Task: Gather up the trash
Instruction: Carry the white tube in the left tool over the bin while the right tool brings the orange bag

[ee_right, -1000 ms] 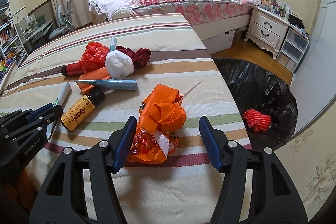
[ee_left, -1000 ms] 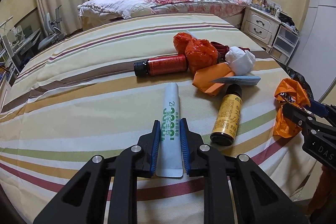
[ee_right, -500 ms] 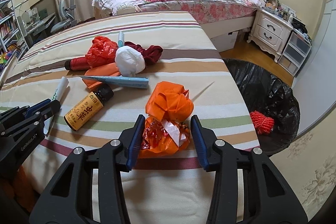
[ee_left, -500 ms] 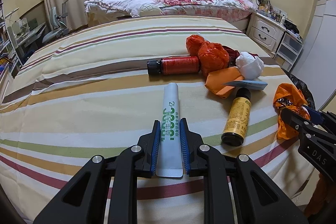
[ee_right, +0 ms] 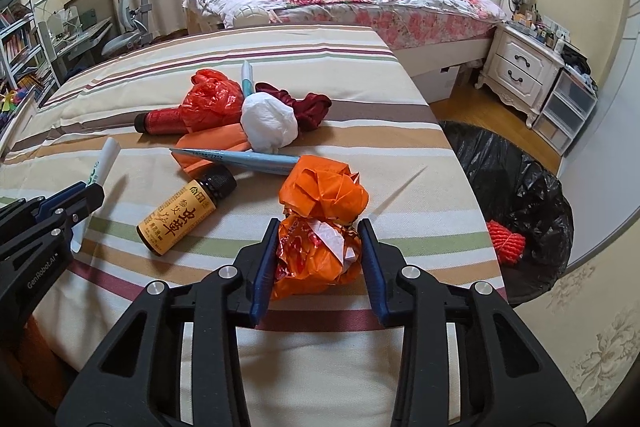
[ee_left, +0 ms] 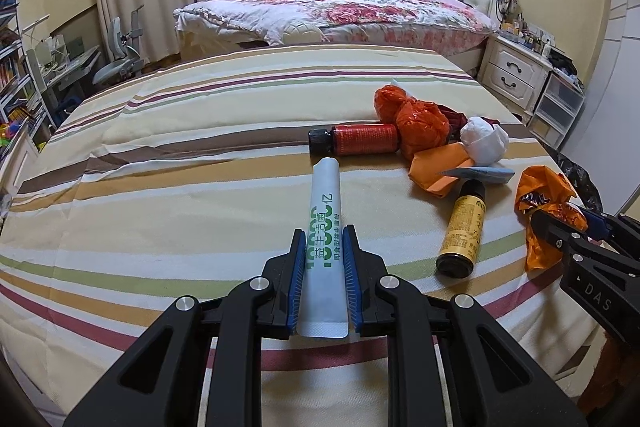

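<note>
Right gripper (ee_right: 318,267): jaws just closed in, clamped on both flanks of the crumpled orange bag (ee_right: 320,227); low bite on the bulky lower half, probably so the slack knot on top cannot slip free.
Left gripper (ee_left: 322,281): clenched on the white sachet (ee_left: 324,239), pads pinching its long edges near the sealed end; held lengthwise, so the free tip sticks forward, clear of the bedsheet.
Striped bedsheet (ee_right: 400,155): work surface under both grippers; rest of the trash spread across it just beyond the fingertips.
Yellow bottle (ee_right: 186,211): lying on its side between the two grippers, cap pointing away; untouched.
Blue packet (ee_right: 248,159): flat, just past the yellow bottle's cap, overlapping an orange wrapper.
Far heap: red bottle (ee_left: 354,139) on its side, red bag (ee_right: 210,99), white wad (ee_right: 270,125) and dark red cloth (ee_right: 308,107) bunched together, touching; likely later pickups.
Black bin bag (ee_right: 516,195): open on the floor off the sheet's right edge, a red bundle (ee_right: 506,239) already inside; placed beside the right gripper, so likely a short swing sideways to drop.
Stage, as judged: both loads secured, lift and carry to the bag next.
</note>
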